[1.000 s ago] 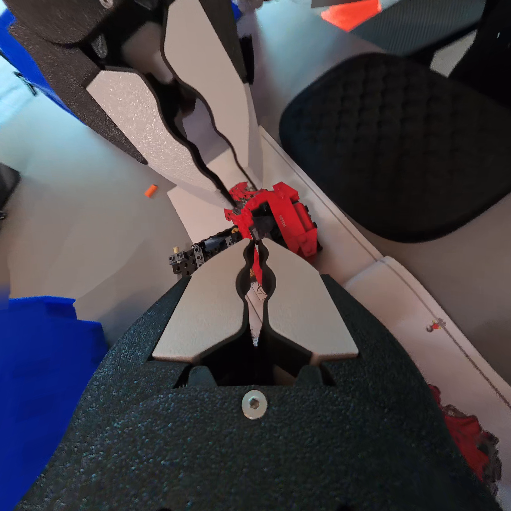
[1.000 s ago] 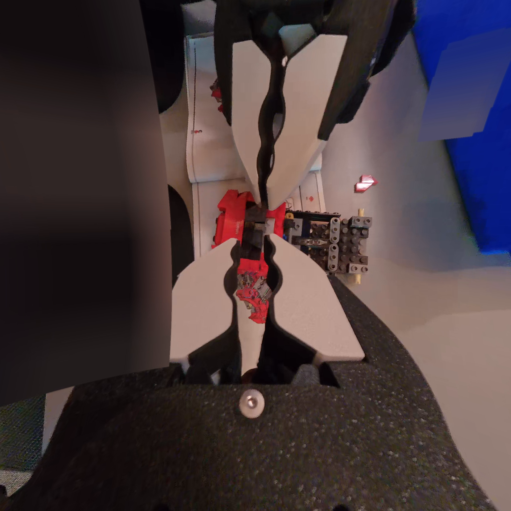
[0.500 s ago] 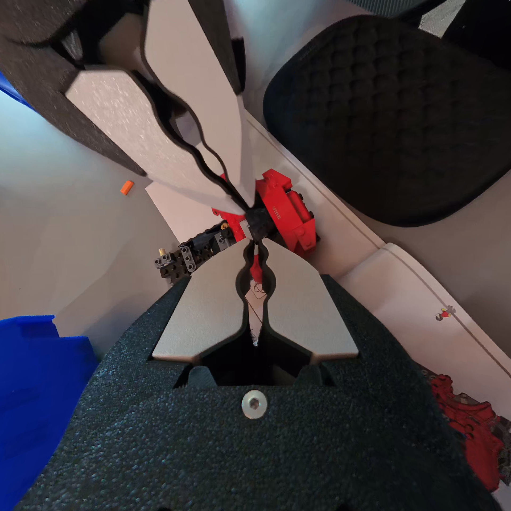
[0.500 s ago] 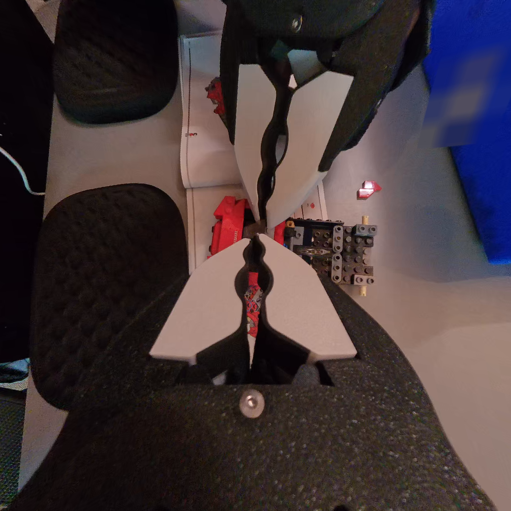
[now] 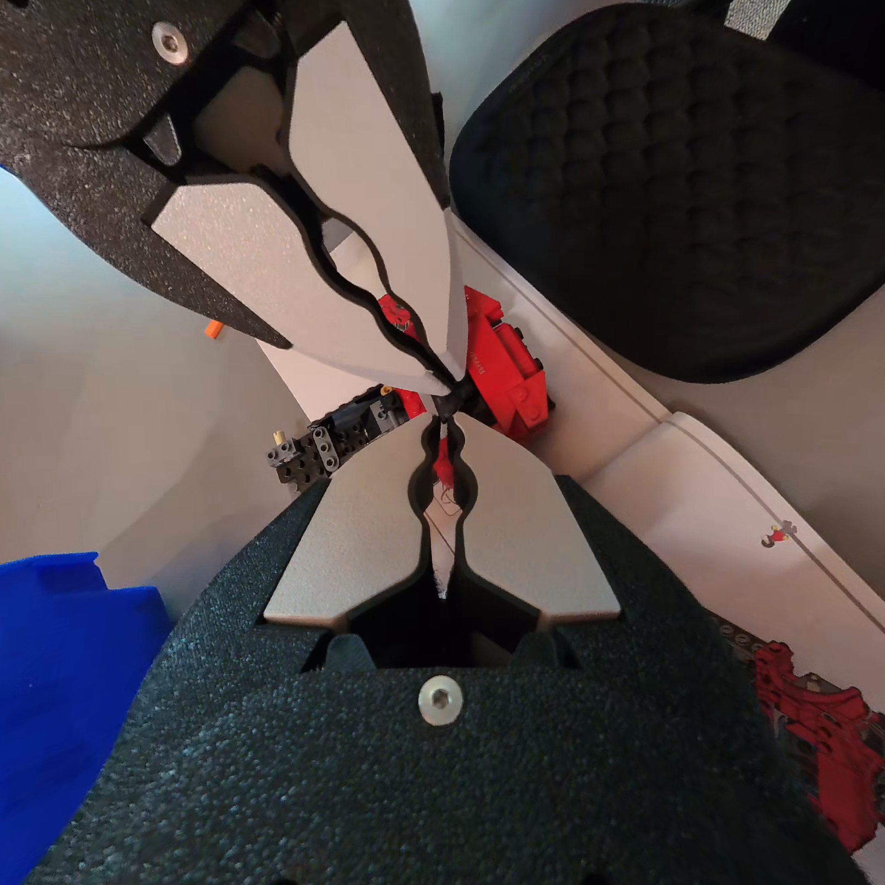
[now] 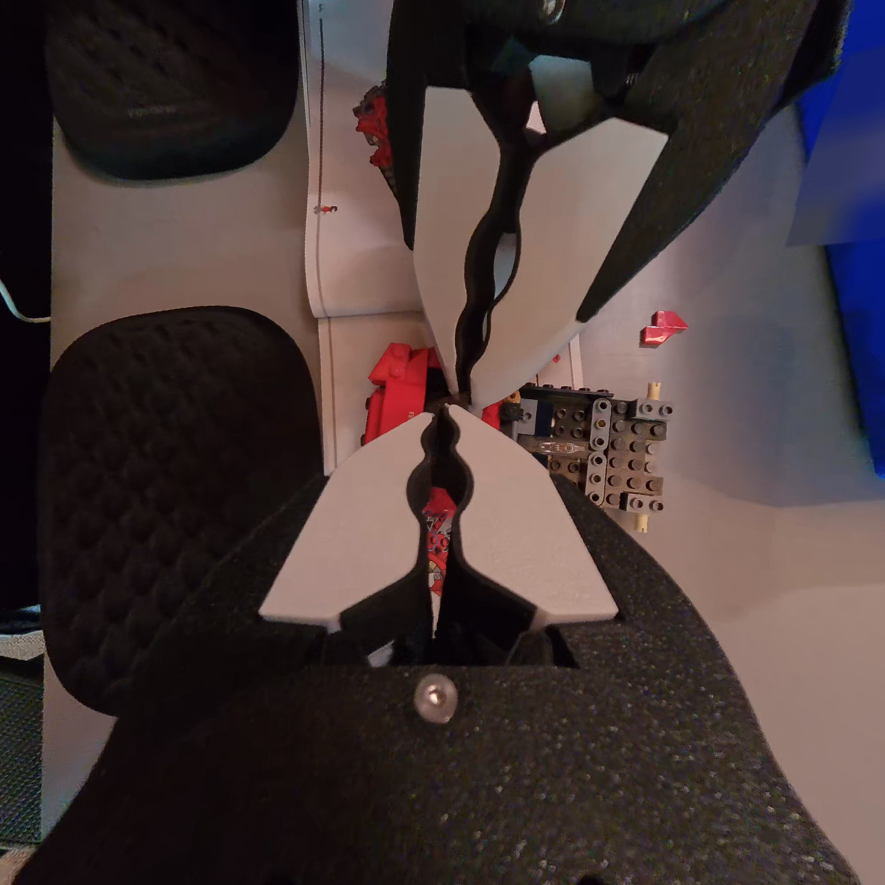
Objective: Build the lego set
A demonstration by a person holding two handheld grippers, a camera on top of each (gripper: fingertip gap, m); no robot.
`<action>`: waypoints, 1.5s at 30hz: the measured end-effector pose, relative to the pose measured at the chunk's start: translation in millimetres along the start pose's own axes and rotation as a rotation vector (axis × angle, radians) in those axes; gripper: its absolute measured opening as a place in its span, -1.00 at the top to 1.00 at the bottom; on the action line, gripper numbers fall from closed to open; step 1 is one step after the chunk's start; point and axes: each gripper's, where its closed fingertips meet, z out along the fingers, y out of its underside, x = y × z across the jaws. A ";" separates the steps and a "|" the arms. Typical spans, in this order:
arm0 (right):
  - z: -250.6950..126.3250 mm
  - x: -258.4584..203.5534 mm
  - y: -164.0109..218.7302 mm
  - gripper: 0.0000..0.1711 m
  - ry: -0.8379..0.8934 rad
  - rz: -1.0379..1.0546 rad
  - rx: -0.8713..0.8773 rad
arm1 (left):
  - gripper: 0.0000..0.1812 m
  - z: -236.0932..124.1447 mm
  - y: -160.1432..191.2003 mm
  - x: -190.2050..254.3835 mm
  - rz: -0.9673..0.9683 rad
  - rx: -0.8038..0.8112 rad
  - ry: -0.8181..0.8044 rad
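A red Lego car body (image 5: pixel 503 378) lies on the open instruction booklet (image 5: pixel 670 479), and it also shows in the right wrist view (image 6: pixel 397 388). A dark grey studded chassis (image 5: pixel 325 445) joins it on one side (image 6: pixel 608 455). My left gripper (image 5: pixel 443 421) and right gripper (image 6: pixel 443 411) are both shut and meet tip to tip just above the red body. A small black piece (image 5: pixel 452 400) sits pinched between the two sets of tips. The right gripper enters the left wrist view from the top left (image 5: pixel 448 378). The left gripper enters the right wrist view from the top (image 6: pixel 462 392).
Two black quilted pads (image 6: pixel 177 479) lie beside the booklet. A blue bin (image 5: pixel 62 694) stands at the table's side. A loose red piece (image 6: pixel 663 328) and a small orange piece (image 5: pixel 213 329) lie on the grey table. Less than 4 cm separates the two grippers' tips.
The right gripper's jaws closed from a small gap to shut. Both grippers drew closer together over the red body, and the pads came into the right wrist view.
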 end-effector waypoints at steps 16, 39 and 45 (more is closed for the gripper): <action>0.3 -1.9 -0.2 1.00 0.000 -0.027 -0.082 | 0.97 1.8 -1.9 1.0 0.068 -0.067 0.016; -0.5 -3.6 3.8 1.00 0.025 0.091 -0.164 | 0.97 1.8 -1.4 2.4 0.102 -0.117 0.060; 0.2 -3.6 5.6 1.00 0.044 0.153 -0.209 | 0.95 -4.0 -1.7 -1.2 0.073 -0.098 0.037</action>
